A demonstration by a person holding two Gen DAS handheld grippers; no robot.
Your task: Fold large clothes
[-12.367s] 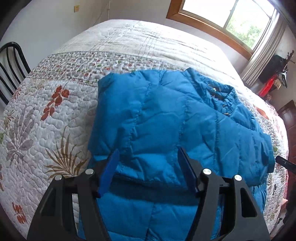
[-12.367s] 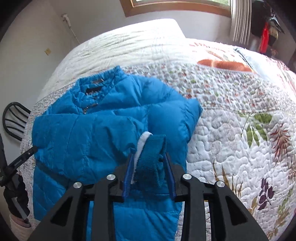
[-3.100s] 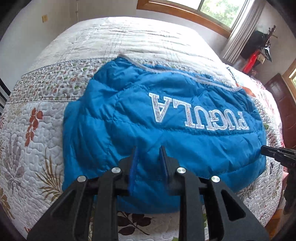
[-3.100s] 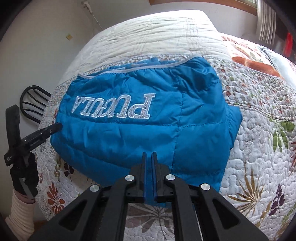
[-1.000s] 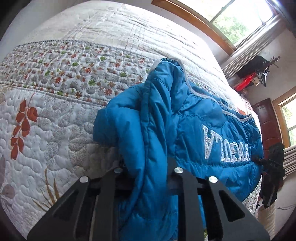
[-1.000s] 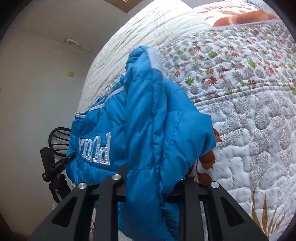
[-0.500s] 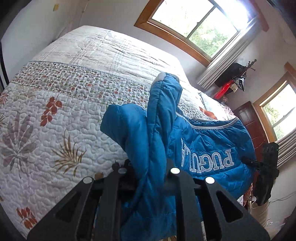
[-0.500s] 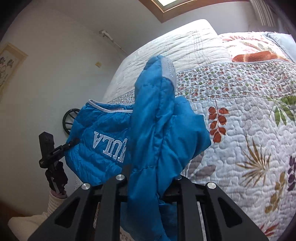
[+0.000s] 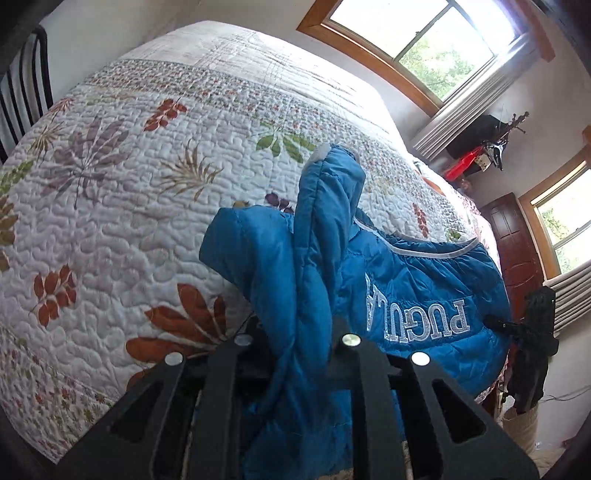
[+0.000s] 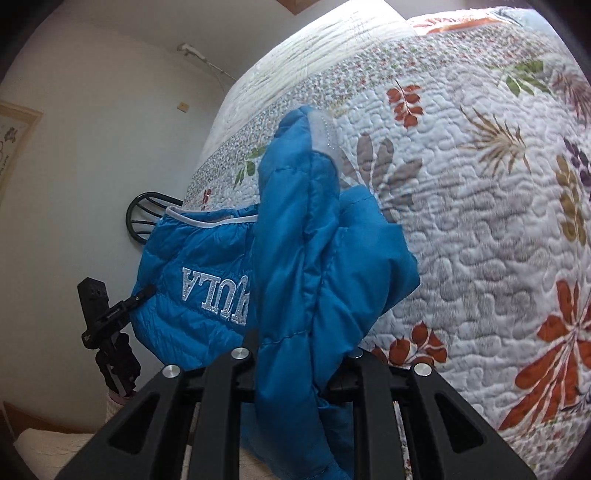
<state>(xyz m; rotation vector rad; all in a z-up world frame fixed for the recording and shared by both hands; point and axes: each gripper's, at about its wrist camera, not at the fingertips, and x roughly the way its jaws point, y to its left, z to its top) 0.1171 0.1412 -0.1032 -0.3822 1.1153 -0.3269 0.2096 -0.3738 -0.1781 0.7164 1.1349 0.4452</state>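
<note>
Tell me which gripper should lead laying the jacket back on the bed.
Probably either. The left gripper and right gripper each clamp an end of the jacket, which hangs between them off the quilt's edge. I'd move both together.

There is one blue puffer jacket (image 9: pixel 424 280) and one quilted bed cover (image 9: pixel 147 192). I count two grippers, the left gripper (image 9: pixel 295 339) and the right gripper (image 10: pixel 299 354). Two windows (image 9: pixel 417 33) and one black chair (image 10: pixel 146 218) are visible.
</note>
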